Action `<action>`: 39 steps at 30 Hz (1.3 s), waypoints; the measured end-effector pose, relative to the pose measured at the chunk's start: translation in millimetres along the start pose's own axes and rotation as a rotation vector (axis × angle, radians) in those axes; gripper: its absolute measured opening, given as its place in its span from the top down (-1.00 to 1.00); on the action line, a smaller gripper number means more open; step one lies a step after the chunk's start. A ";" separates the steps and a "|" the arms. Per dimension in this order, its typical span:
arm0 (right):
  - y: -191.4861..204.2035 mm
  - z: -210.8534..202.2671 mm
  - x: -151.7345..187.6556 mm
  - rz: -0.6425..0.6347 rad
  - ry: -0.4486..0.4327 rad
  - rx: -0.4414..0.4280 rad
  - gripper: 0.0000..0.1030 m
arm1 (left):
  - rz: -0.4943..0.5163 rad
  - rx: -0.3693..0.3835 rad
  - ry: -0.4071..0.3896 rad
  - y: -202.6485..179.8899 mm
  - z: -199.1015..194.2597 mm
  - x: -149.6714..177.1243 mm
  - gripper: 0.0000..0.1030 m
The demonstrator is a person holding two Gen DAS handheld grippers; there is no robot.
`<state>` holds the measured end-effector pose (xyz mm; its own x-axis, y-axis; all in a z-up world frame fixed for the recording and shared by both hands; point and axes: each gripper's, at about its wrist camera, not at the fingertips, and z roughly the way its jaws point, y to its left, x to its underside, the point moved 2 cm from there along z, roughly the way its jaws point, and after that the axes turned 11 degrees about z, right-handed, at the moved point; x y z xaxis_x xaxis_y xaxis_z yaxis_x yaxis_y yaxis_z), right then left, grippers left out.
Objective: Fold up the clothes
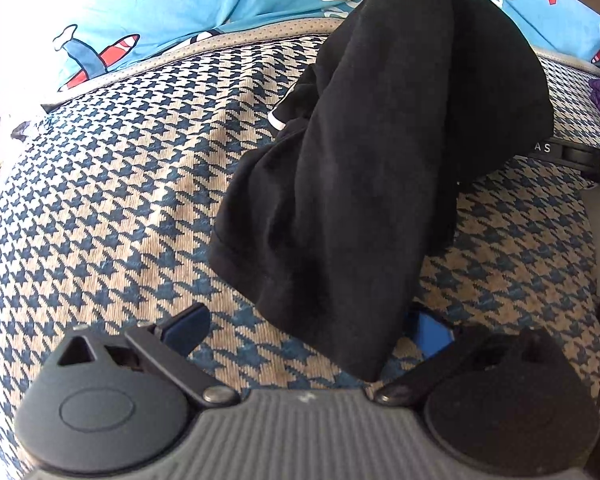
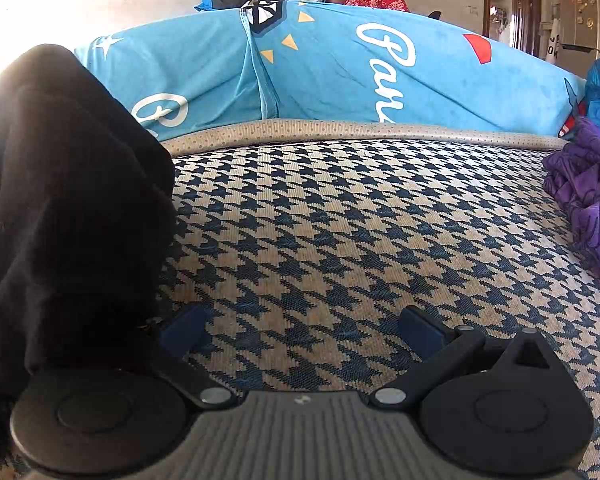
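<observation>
A black garment [image 1: 380, 140] with a thin white trim stands bunched and tall over the houndstooth-patterned surface [image 1: 120, 200]. Its lower end hangs down between the fingers of my left gripper [image 1: 310, 330], close to the right blue pad [image 1: 434, 334]. The jaws are wide apart and clamp nothing. In the right wrist view the same black garment [image 2: 68, 200] fills the left side and drapes over the left finger of my right gripper [image 2: 302, 328]. That gripper is open, with only bare houndstooth fabric [image 2: 340, 220] between its pads.
A light blue printed blanket [image 2: 340, 68] lies rolled along the far edge of the surface. A crumpled purple garment [image 2: 588, 208] sits at the right. A black device part [image 1: 576, 156] pokes out from behind the black garment. A doorway [image 2: 508, 8] stands beyond.
</observation>
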<state>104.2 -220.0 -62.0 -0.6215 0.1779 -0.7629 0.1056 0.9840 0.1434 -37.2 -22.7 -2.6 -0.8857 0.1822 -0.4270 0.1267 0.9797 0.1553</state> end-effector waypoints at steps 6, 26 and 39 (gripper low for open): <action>1.2 -0.5 -0.6 0.000 0.000 0.000 -1.00 | 0.030 0.019 -0.012 -13.0 5.2 -7.2 -1.00; 4.5 -22.1 -17.4 -0.073 -0.001 0.145 -0.99 | -0.030 0.025 -0.029 4.3 20.5 -64.0 -1.00; -7.5 1.8 -57.3 0.145 -0.025 0.072 -1.00 | -0.005 -0.031 -0.020 13.6 19.8 -85.9 -1.00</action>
<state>140.5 -237.7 -20.5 -0.5762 0.3175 -0.7531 0.2489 0.9459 0.2083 49.5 -23.4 18.6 -0.8773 0.1792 -0.4452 0.1083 0.9777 0.1801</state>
